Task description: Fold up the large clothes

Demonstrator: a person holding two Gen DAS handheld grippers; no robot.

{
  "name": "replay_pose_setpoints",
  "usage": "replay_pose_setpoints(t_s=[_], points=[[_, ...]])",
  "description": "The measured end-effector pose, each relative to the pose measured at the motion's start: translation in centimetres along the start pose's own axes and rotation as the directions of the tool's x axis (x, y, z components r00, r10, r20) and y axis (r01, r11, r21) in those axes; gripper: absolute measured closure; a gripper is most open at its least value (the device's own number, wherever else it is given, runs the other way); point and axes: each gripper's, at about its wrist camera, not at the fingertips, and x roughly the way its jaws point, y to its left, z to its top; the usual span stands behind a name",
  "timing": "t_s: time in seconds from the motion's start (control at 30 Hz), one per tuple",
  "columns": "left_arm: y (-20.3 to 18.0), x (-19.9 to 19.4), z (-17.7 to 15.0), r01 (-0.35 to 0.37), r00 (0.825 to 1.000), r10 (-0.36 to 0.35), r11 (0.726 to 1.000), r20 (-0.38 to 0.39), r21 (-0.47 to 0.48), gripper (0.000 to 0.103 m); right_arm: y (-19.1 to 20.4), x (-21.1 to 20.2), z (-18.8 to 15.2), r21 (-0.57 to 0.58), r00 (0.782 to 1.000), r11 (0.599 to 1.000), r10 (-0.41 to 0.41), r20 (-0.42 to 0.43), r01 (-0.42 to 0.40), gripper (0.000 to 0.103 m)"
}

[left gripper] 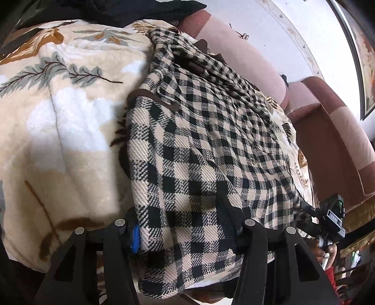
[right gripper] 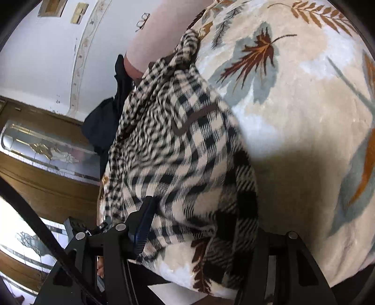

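Observation:
A black-and-cream checked flannel shirt [left gripper: 201,145] lies lengthwise on a leaf-patterned cream blanket [left gripper: 58,117], its collar at the far end. My left gripper [left gripper: 182,225] stands wide open at the shirt's near hem, with the cloth lying between its fingers [left gripper: 134,237]. In the right wrist view the same shirt [right gripper: 182,159] is bunched and blurred over the blanket [right gripper: 304,105]. My right gripper [right gripper: 194,225] is open around the shirt's near edge; its right finger is hidden under the cloth. The right gripper also shows in the left wrist view [left gripper: 332,218] at the shirt's right corner.
A pink and brown sofa back [left gripper: 328,131] runs along the right side. A black garment [left gripper: 140,9] lies at the far end of the blanket; a dark garment [right gripper: 105,122] hangs beside the shirt. A white wall and wooden panelling [right gripper: 46,183] are behind.

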Motion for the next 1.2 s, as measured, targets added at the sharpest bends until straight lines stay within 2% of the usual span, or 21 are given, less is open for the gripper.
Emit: replay_pose_setpoints(t_s=[0.1,0.13,0.17,0.2,0.23,0.3,0.37,0.47,0.6,0.77,0.9,1.0,1.03,1.13,1.2], points=[[-0.1,0.1,0.2,-0.015,1.000,0.015,1.000,0.000,-0.020,0.050,0.2,-0.4,-0.4,-0.007,1.000,1.000,-0.022,0.021,0.022,0.043],[-0.2,0.1,0.2,-0.034,0.999,0.033,0.999,-0.003,-0.019,0.053,0.3,-0.4,-0.4,-0.003,0.999,1.000,-0.031,0.031,0.031,0.043],[-0.4,0.1,0.1,-0.074,0.997,0.074,0.997,-0.008,-0.008,0.062,0.4,-0.3,-0.5,0.001,0.998,0.999,-0.039,0.040,0.039,0.043],[-0.5,0.1,0.2,-0.119,0.993,0.119,0.993,-0.015,0.002,0.090,0.4,-0.3,-0.5,0.011,0.998,0.999,-0.045,0.053,0.045,0.043],[-0.5,0.0,0.4,-0.131,0.991,0.131,0.991,-0.030,0.003,0.092,0.4,-0.3,-0.5,0.022,0.996,0.998,-0.053,0.068,0.052,0.043],[0.3,-0.7,0.9,-0.105,0.994,0.103,0.993,-0.038,-0.047,0.097,1.0,0.1,-0.2,0.036,0.993,0.996,-0.081,0.087,0.078,0.050],[0.8,-1.9,1.5,-0.114,0.993,0.112,0.991,-0.030,-0.068,0.098,1.3,0.6,0.1,0.056,0.992,0.994,-0.100,0.079,0.095,0.093],[1.3,-5.1,1.9,-0.095,0.995,0.096,0.992,0.001,-0.078,0.098,2.5,0.4,-0.4,0.063,0.992,0.995,-0.089,0.089,0.084,0.095],[1.4,-8.6,1.2,-0.106,0.994,0.108,0.993,0.033,-0.054,0.099,4.4,-1.7,-2.6,0.027,0.996,0.999,-0.033,0.080,0.031,0.097],[2.1,-10.1,-0.5,-0.099,0.995,0.101,0.992,0.020,-0.084,0.099,5.3,-4.0,-6.1,0.004,0.998,1.000,-0.024,0.051,0.024,0.097],[3.0,-9.8,-1.2,-0.119,0.993,0.121,0.989,0.017,-0.090,0.099,5.2,-3.8,-7.4,-0.034,0.994,0.994,-0.104,0.042,0.106,0.098],[2.9,-9.6,-1.6,-0.177,0.984,0.178,0.982,0.015,-0.058,0.098,5.0,-3.3,-7.9,-0.047,0.985,0.983,-0.174,0.014,0.175,0.097],[2.9,-9.9,-1.8,-0.194,0.981,0.195,0.980,0.018,-0.039,0.098,5.2,-3.5,-8.3,-0.060,0.979,0.977,-0.204,0.006,0.204,0.093],[2.7,-11.3,-2.5,-0.248,0.968,0.247,0.969,0.047,0.012,0.098,5.7,-5.1,-9.7,-0.095,0.957,0.953,-0.289,-0.008,0.287,0.091],[2.9,-12.1,-2.8,-0.252,0.967,0.251,0.967,0.052,0.022,0.094,6.0,-6.9,-10.2,-0.095,0.952,0.947,-0.307,0.006,0.306,0.090]])
